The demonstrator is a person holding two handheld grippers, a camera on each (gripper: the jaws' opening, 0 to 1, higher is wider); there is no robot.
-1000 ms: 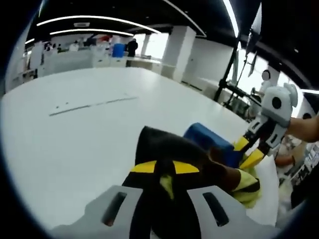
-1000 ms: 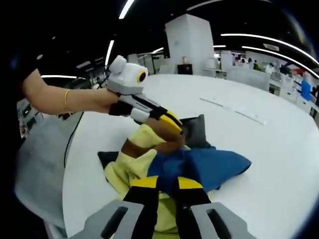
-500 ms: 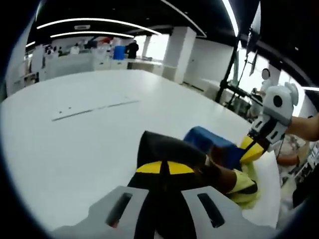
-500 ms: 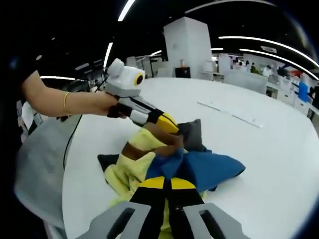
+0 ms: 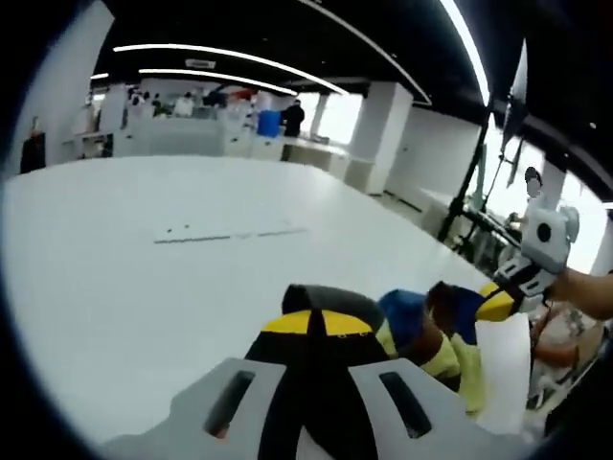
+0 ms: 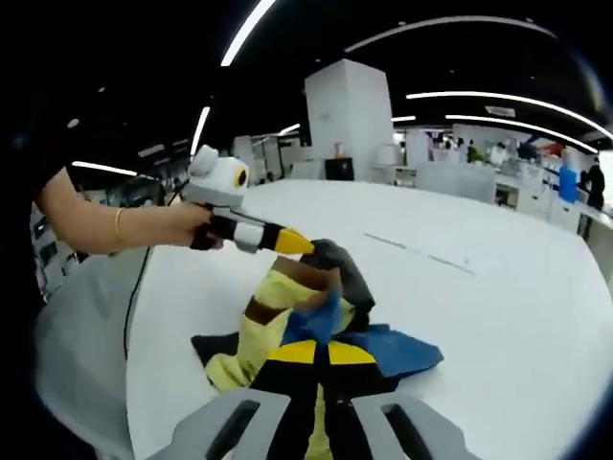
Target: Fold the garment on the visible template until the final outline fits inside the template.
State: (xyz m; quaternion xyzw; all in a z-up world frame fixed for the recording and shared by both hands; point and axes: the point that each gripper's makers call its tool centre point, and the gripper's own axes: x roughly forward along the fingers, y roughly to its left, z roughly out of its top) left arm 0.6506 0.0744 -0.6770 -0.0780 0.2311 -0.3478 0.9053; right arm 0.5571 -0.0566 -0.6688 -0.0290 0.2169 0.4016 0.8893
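The garment is a bunched piece in dark grey, yellow and blue, lying on the white table. My right gripper is shut on its near edge, where blue and yellow cloth meet. A hand holds my left gripper, whose yellow tips pinch the raised dark grey part. In the left gripper view, my left gripper is shut on dark cloth, with blue and yellow folds to the right. The right gripper grips the garment's far end there.
A thin marked line runs across the table beyond the garment, also seen as a line in the right gripper view. A white sheet lies under the garment's right end. Grey cloth hangs at the table's left edge. Desks and pillars stand far behind.
Both grippers have stayed shut on the garment and drawn it up and together. The bunch now looks taller and narrower, with less blue cloth spread on the table. Both views have shifted.
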